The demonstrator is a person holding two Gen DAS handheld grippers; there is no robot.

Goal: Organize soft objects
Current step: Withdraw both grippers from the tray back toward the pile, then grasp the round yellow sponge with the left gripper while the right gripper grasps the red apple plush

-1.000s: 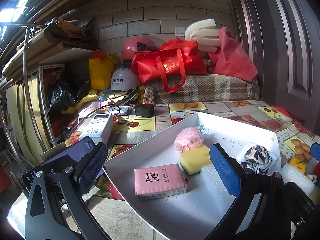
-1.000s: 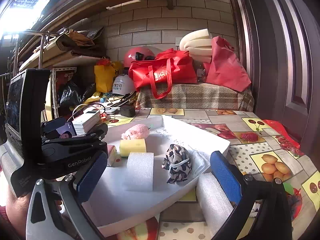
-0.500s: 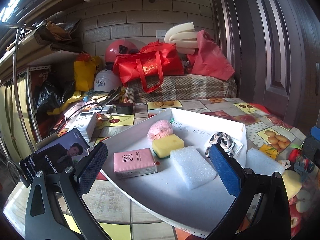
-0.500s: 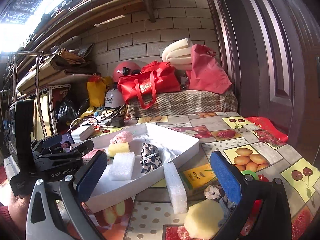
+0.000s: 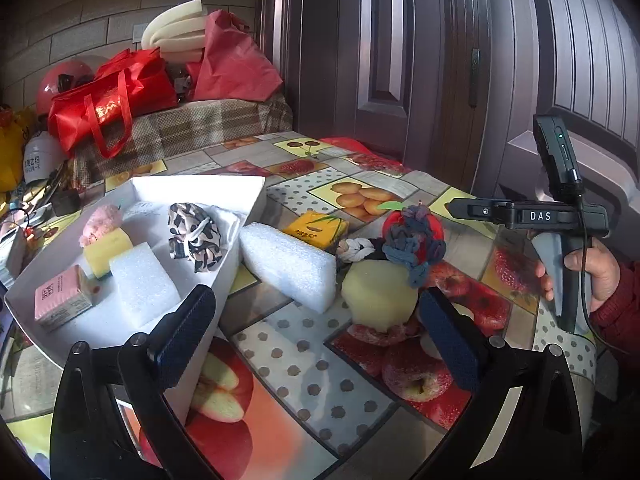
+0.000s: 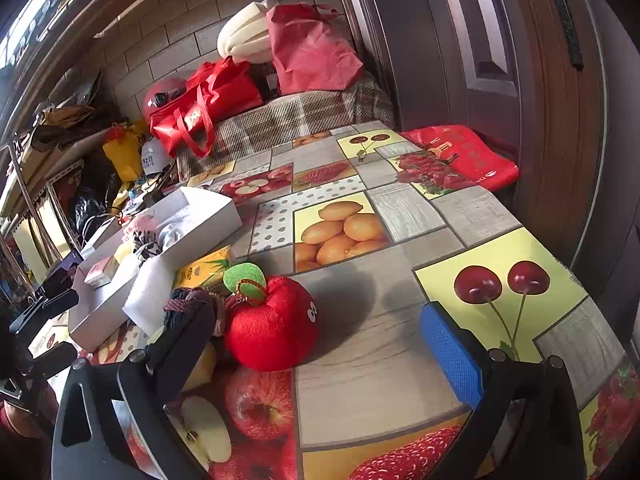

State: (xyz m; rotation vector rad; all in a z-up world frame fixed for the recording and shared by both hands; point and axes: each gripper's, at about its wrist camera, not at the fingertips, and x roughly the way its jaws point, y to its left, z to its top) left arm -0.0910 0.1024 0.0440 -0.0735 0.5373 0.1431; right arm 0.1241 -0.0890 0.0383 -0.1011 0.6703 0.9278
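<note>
Both tools gape wide and empty; the right tool [image 6: 320, 344] faces the plush apple [image 6: 272, 324], light and squashy, best pinched across its round middle.

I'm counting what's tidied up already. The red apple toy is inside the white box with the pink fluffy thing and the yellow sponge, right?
Not quite. The red apple toy is outside the white box, sitting on the table in front of the right tongs, as the right wrist view shows. The pink fluffy thing and yellow sponge really are in the box.
</note>
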